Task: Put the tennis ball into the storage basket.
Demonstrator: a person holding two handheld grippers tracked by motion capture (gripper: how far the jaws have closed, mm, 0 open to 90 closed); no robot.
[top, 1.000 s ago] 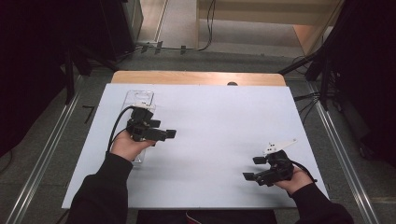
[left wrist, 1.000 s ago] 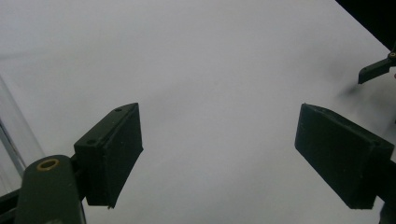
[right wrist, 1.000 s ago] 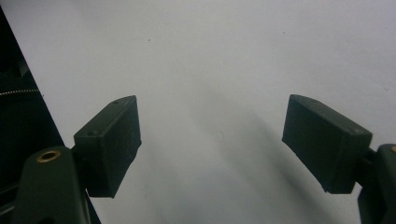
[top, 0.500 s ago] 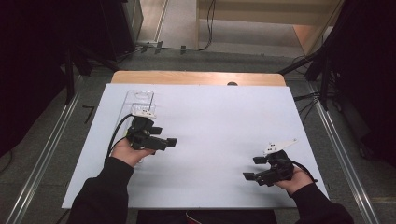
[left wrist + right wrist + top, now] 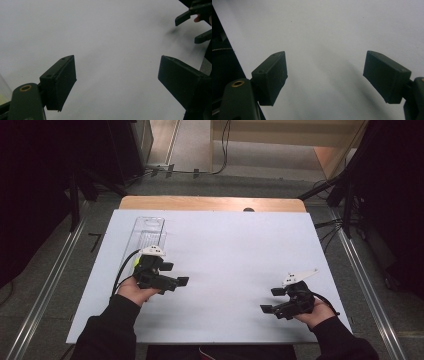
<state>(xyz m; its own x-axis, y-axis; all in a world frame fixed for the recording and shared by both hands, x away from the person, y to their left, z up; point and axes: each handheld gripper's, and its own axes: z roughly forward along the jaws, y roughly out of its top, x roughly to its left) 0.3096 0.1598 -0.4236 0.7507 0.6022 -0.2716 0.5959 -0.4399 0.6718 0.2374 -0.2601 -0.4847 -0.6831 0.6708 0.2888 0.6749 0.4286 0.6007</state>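
Holding a gripper in each hand, the person rests both forearms at the near edge of the desk point(image 5: 225, 245), whose top is covered by a pale white sheet. The left gripper point(image 5: 177, 282) sits at about eight o'clock on the sheet in the high view, its black body in the left hand point(image 5: 137, 290) and a dark cable looping off its back. Its fingers point(image 5: 58, 80) stand apart with nothing between them; in the left gripper view bare white sheet shows through the gap. A clear plastic tray point(image 5: 149, 232) lies flat at about ten o'clock on the sheet, running toward the far edge; its near end lies just behind the left gripper's body, and whether the two touch cannot be told. A small yellow-green patch shows at that near end, too small to name. The right gripper point(image 5: 272, 301) is at about four o'clock, well apart from the left one and from the tray, held in the right hand point(image 5: 312, 312) with a grey three-cornered plate on top. Its fingers point(image 5: 270, 77) are likewise spread wide and empty, with plain sheet between them in the right gripper view. The two grippers point roughly toward each other across the sheet's near half, and the right gripper's tips show at two o'clock in the left gripper view.
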